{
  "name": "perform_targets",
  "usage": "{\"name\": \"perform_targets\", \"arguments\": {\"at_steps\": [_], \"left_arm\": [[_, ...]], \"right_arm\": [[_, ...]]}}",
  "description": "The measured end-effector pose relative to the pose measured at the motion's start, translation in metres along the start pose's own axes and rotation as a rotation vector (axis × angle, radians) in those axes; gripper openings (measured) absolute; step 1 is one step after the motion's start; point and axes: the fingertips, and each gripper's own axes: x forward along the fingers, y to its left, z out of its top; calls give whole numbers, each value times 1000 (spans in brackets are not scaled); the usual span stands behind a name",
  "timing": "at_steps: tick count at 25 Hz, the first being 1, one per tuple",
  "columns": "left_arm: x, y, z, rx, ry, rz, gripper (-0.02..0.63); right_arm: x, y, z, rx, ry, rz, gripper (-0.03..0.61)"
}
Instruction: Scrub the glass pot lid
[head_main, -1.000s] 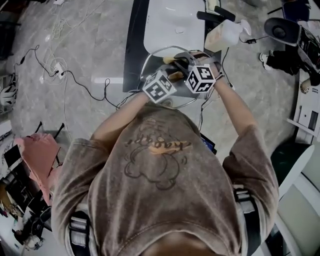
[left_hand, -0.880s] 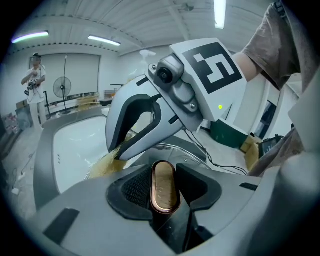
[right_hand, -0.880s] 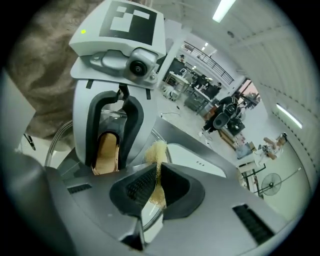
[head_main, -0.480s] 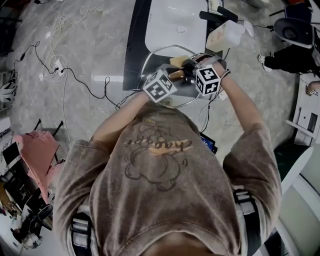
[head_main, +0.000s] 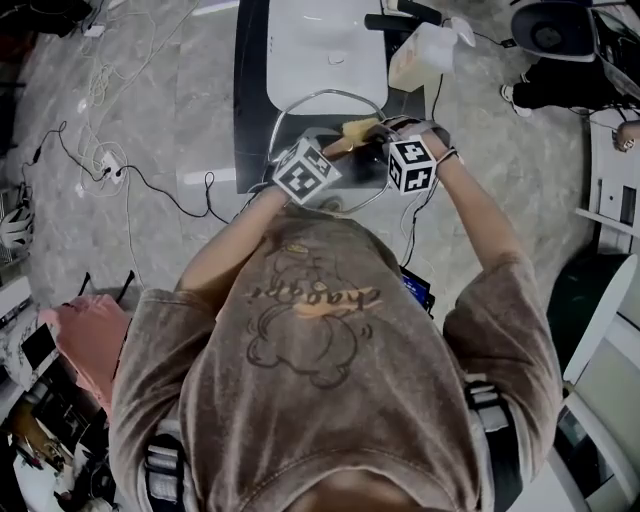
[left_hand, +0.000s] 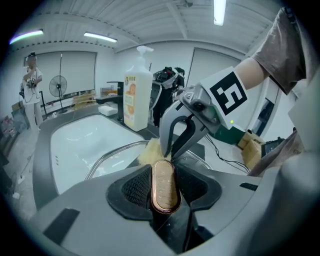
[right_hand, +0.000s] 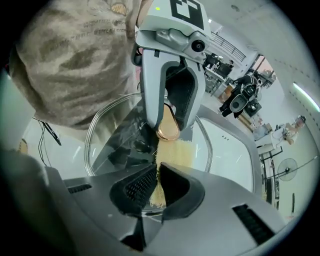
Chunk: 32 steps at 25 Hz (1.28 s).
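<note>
Glass lid (head_main: 312, 128) held above counter (head_main: 250, 100) beside sink (head_main: 320, 50). Left gripper (left_hand: 165, 187) clamped on knob (left_hand: 164, 175); right gripper (right_hand: 156, 182) pinching yellow scrub pad (right_hand: 175, 155) against glass. Risk: scrub pressure twists knob loose, lid drops.

Bright, even light from ceiling strip lights (left_hand: 218, 10); fisheye-warped, dark-vignetted edges

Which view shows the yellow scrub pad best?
The right gripper view: the scrub pad, pinched in its jaws, lies on the glass lid. The left gripper view shows only a corner; the head view, a tiny patch.
</note>
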Motion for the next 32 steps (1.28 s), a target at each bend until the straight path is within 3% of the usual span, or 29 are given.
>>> {"name": "perform_targets", "arguments": {"at_steps": [16,23,28,32], "left_arm": [[2,-5,5,17,128,-162,176],[-1,-7,-4,21,169,-211,178],[0,-12,-12,36,215,-266,179],[2,-15,-9,48,236,-288,179]], "right_arm": [[-14,38,20,558,-46,-80,20],[-9,55,45,816,-101,-118,18],[-1,62,61,1126,-159,-170,18],[-4,56,64,1407,-283,-216,17]]}}
